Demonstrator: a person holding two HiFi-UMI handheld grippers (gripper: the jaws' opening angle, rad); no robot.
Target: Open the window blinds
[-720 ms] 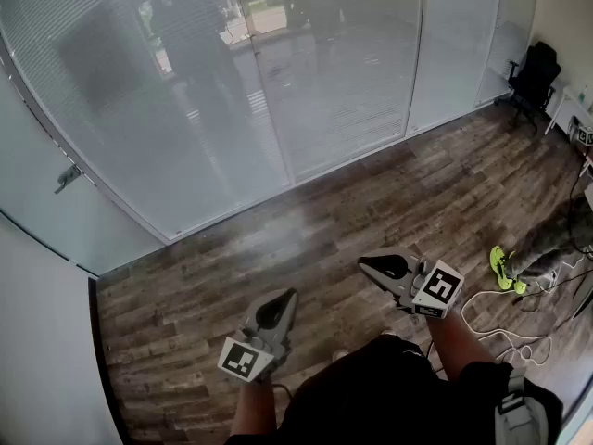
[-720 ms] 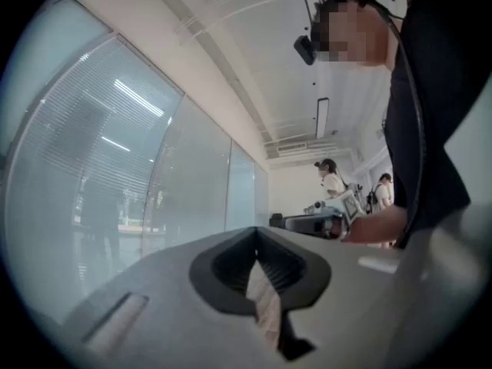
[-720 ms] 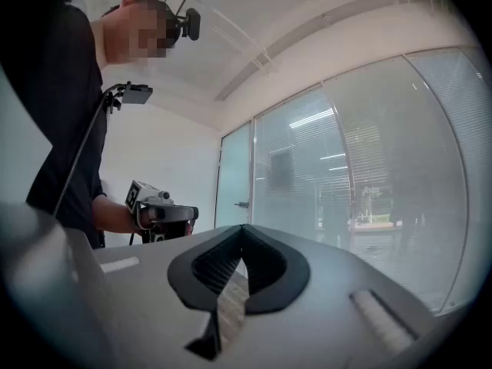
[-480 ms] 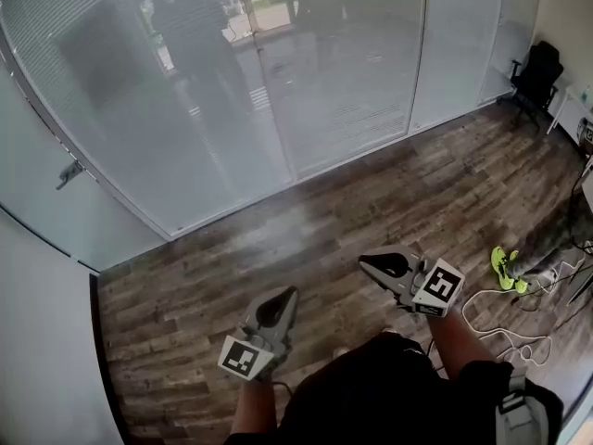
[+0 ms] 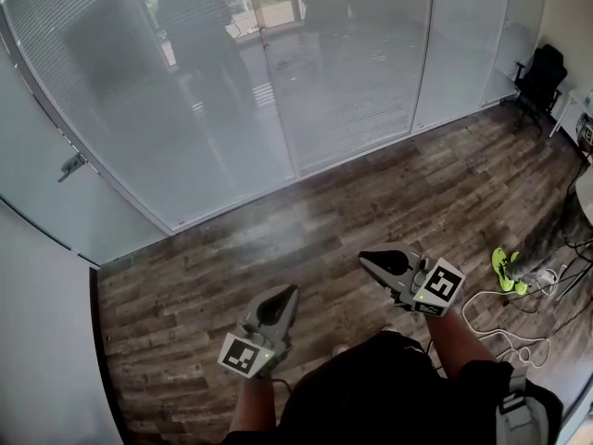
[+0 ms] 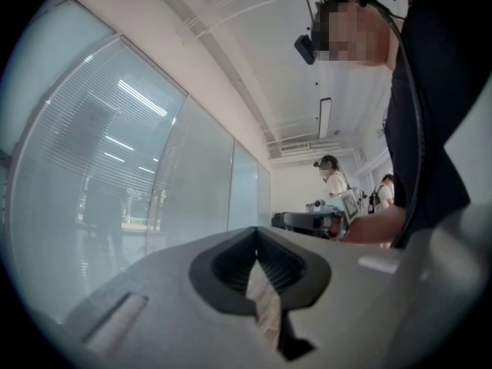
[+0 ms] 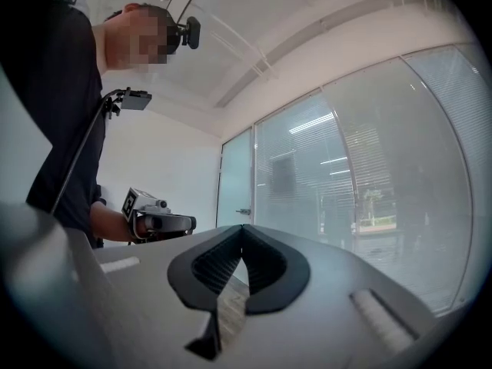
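Closed white slatted blinds hang behind the glass wall across the far side of the room. They also show in the left gripper view as blinds and in the right gripper view as blinds. My left gripper is held low in front of my body, shut and holding nothing. My right gripper is beside it, also shut and holding nothing. Both point toward the glass wall from well short of it. In their own views the left gripper and right gripper have their jaws together.
A glass door with a lever handle stands at the left. Dark wood floor lies between me and the glass. A black chair, yellow-green shoes and white cables are at the right. Another person stands at a far desk.
The head view has drifted slightly, so the glass wall sits a little further right. Both grippers have kept their places and stay shut.
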